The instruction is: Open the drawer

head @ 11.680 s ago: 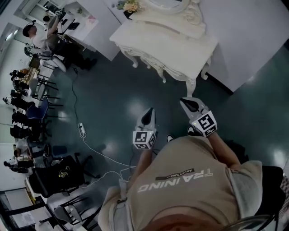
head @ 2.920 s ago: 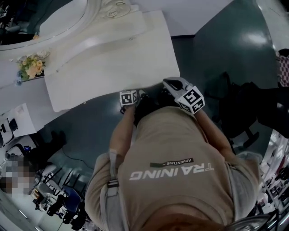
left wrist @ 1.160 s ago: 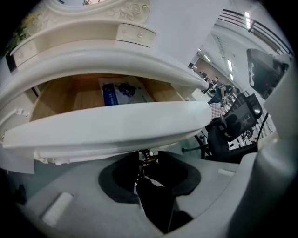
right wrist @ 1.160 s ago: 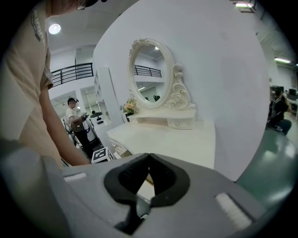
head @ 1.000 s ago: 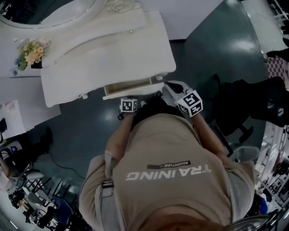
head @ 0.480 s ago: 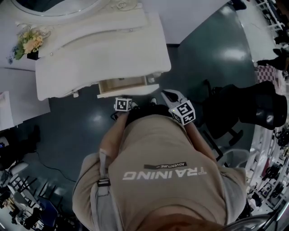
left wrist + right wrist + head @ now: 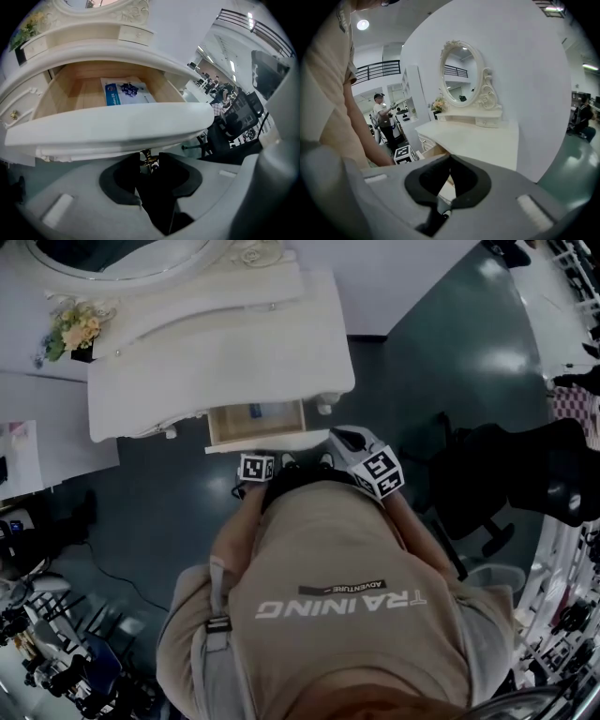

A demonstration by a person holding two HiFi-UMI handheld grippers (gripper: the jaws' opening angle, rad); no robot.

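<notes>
Head view and both gripper views. The drawer (image 7: 108, 129) of the white dressing table (image 7: 216, 362) stands pulled out from under the tabletop, its wooden inside exposed. A blue-and-white packet (image 7: 124, 92) lies flat on the drawer floor toward the back. The left gripper (image 7: 149, 161) sits just below the drawer's front panel, its jaws closed on the small brass knob (image 7: 149, 158) at the middle of the panel. The right gripper (image 7: 450, 161) is held near the drawer's right front corner, clear of it, its jaws together with nothing between them. An oval mirror (image 7: 461, 75) stands at the back of the tabletop.
</notes>
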